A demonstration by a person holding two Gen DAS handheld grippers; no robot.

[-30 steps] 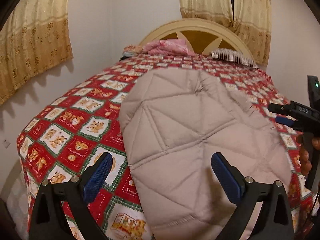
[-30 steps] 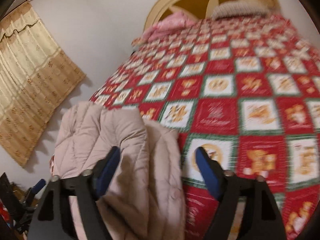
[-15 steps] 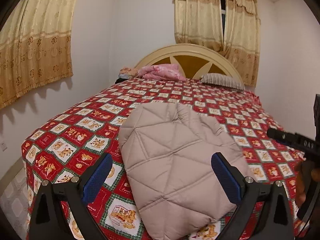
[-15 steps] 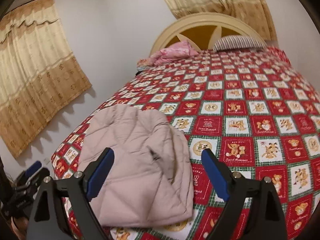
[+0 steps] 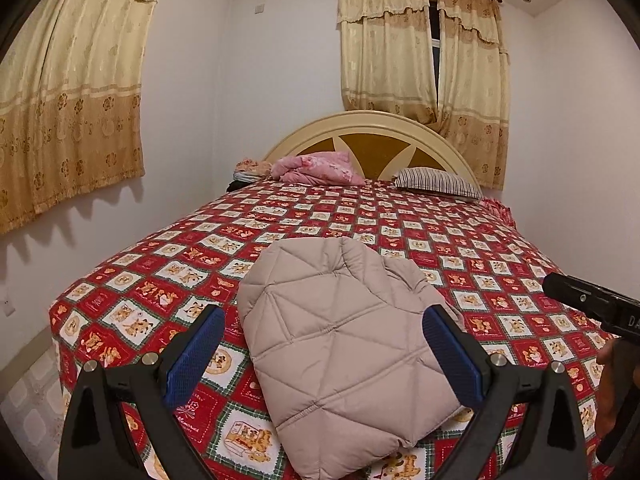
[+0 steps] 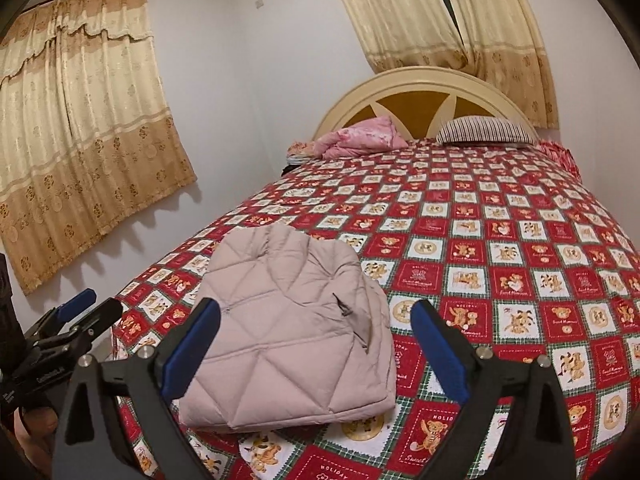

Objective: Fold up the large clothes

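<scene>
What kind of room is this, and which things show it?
A bedroom, most likely: a large bed with a rounded headboard, a striped pillow by it, and curtains at the window.

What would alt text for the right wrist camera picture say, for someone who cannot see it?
A folded, quilted beige jacket lies near the foot of a bed with a red teddy-bear patchwork cover, seen between the open blue-padded jaws of the right gripper, which hold nothing. A striped pillow and pink bedding sit by the headboard; the left gripper shows at the left edge.
</scene>
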